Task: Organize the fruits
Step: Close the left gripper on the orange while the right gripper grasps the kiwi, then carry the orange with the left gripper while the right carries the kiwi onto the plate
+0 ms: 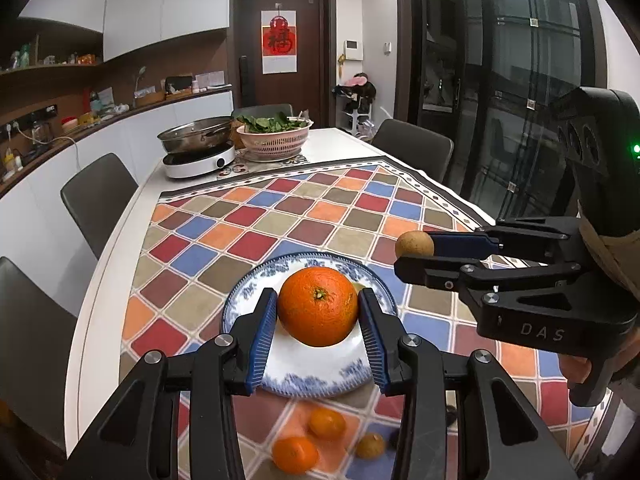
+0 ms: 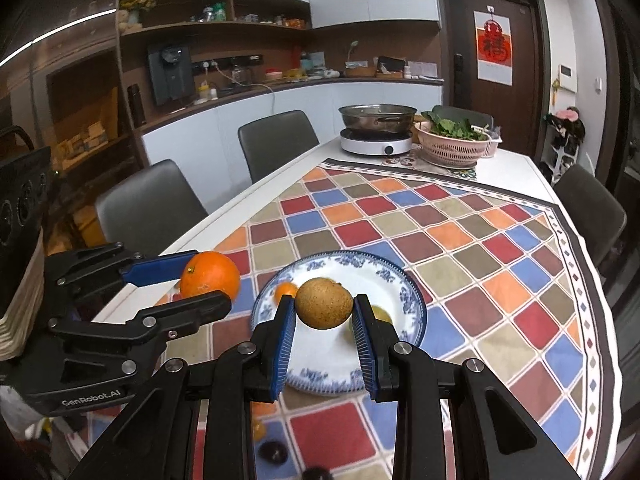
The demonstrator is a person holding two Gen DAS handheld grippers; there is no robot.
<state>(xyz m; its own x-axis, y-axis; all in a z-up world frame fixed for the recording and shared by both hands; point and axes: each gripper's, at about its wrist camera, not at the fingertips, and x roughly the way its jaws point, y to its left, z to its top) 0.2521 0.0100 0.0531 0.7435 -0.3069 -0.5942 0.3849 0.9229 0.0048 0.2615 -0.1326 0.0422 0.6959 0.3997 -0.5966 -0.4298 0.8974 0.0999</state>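
The left gripper [image 1: 318, 312] pinches a round orange [image 1: 318, 306], the right gripper [image 2: 324, 312] a small brownish-green round fruit [image 2: 324, 303]. Both fruits hang directly above the blue-patterned white porcelain plate [image 1: 320, 376]; the drop is straight down, neither hand nearer.

Small orange fruits [image 1: 304, 440] below plate [image 1: 240, 300] blurred — part hidden by left gripper [image 1: 318, 312] fingers.
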